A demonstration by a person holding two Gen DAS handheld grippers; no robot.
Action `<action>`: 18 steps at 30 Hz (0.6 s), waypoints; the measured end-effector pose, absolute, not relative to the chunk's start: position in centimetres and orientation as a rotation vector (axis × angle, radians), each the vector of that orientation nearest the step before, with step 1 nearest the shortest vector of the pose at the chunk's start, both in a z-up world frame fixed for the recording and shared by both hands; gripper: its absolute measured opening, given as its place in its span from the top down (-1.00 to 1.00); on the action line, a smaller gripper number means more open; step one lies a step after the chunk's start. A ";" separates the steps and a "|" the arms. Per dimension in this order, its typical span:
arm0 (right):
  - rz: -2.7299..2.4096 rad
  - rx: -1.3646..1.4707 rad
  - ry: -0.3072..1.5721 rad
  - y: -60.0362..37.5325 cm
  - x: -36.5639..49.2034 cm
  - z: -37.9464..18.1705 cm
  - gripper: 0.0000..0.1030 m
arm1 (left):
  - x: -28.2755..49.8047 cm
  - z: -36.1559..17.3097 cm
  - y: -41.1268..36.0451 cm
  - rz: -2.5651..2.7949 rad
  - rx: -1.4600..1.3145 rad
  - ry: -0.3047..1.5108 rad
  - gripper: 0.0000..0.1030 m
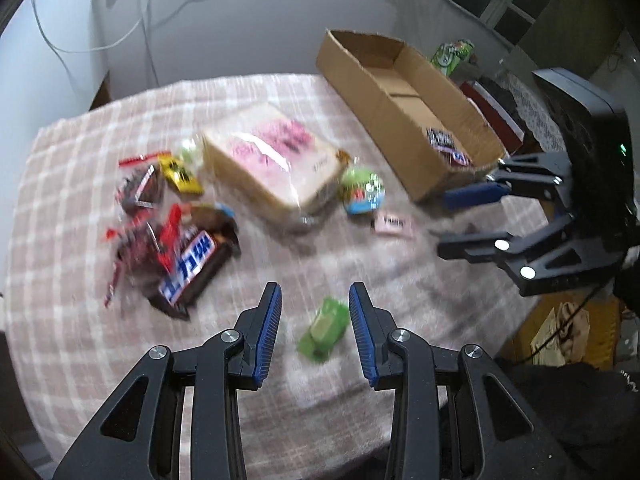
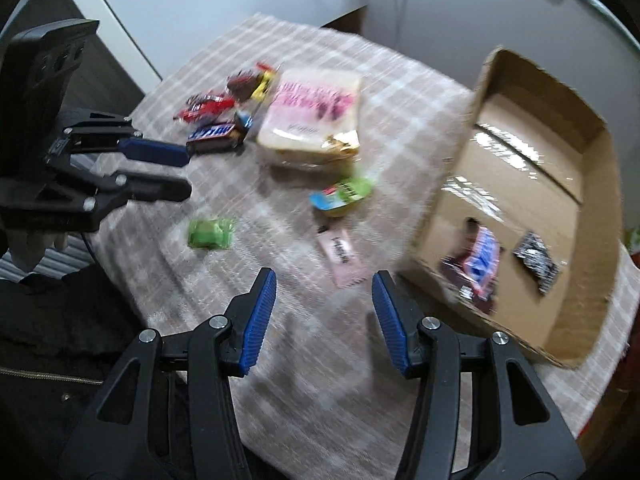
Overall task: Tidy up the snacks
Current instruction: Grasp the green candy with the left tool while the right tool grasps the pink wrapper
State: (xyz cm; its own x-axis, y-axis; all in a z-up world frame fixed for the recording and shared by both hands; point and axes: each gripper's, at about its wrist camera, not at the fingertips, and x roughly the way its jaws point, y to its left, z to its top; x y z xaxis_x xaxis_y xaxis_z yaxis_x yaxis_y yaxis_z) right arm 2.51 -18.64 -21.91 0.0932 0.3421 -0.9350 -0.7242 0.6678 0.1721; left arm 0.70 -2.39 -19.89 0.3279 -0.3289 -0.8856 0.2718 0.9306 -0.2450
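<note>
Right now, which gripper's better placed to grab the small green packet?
Left. The green packet lies on the cloth framed between the left gripper fingers, open and empty. The right gripper is aimed nearer the pink packet and the box.

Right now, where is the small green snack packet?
The small green packet lies alone on the checked cloth, framed between the left gripper fingers.

green snack packet (image 1: 323, 330) | flat, between left hand-held gripper (image 1: 314, 308) tips (untouched) | cardboard box (image 2: 592, 184) right, holding two bars
</note>
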 end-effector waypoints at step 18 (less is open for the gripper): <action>0.769 -0.341 1.273 -16.2 3.1 -24.1 0.09 | -0.7 -22.9 -2.7 -0.407 -0.042 1.215 0.35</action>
